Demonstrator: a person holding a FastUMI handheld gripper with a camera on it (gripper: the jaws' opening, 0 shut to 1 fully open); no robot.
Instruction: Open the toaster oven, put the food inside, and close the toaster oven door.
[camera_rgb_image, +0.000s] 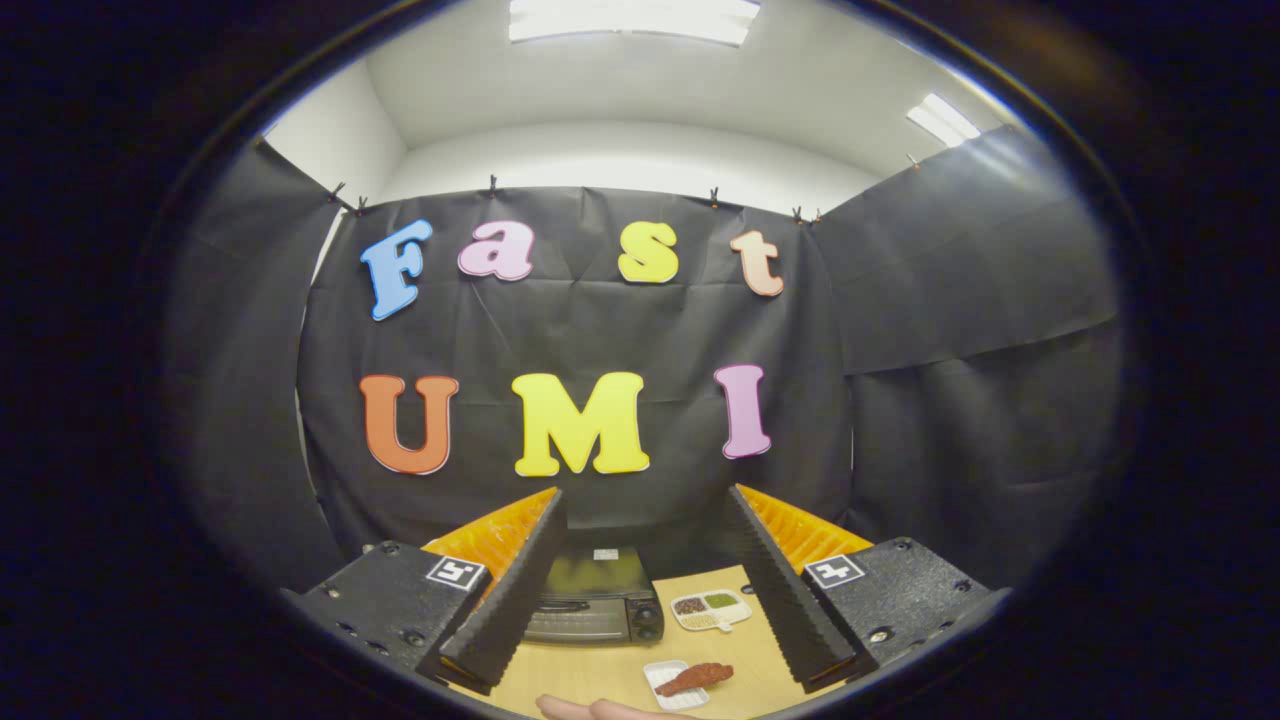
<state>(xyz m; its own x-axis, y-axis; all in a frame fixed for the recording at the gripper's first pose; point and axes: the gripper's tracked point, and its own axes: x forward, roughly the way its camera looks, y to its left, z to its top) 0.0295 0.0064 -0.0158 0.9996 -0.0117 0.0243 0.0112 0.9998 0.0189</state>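
In the gripper view, the gripper (650, 500) is spread wide and holds nothing; the toaster oven (597, 600) sits on the desk (580, 675) between the two fingers, far ahead, with its door shut; a small white tray (662, 676) with a brown piece of food (697, 678) lies nearer; a white dish (712, 610) with little heaps sits just right of the oven; a hand (600, 709) rests at the near edge of the desk.
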